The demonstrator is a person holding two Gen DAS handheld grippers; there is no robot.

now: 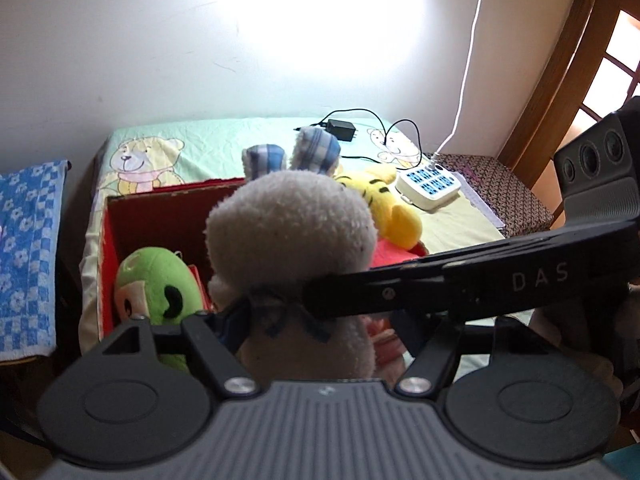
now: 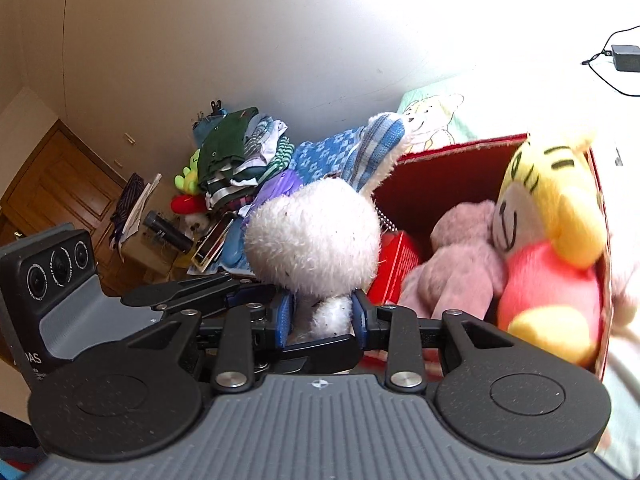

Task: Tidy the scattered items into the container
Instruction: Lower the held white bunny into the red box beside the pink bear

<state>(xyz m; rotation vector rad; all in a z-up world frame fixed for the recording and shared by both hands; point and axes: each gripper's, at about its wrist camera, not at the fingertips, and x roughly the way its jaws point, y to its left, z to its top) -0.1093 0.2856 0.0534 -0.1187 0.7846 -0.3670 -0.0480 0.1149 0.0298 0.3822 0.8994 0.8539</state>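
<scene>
A white plush rabbit [image 1: 292,232] with blue checked ears hangs over the open red cardboard box [image 1: 160,216]. My left gripper [image 1: 280,320] is shut on its neck, by the blue bow. The right gripper's finger [image 1: 400,292] crosses in from the right to the same neck. In the right wrist view my right gripper [image 2: 323,320] has both blue pads pressed on the rabbit [image 2: 316,240] just below its head, and the left gripper's fingers [image 2: 192,292] reach in from the left. Inside the box [image 2: 440,172] lie a green plush [image 1: 160,284], a pink plush [image 2: 460,264] and a yellow tiger plush [image 2: 552,240].
The box stands on a bed sheet [image 1: 200,148] printed with bears. A white power strip [image 1: 428,184] and a black adapter [image 1: 341,130] lie behind it. A blue flowered towel [image 1: 28,256] hangs at the left. A pile of clothes [image 2: 236,160] sits beyond the box.
</scene>
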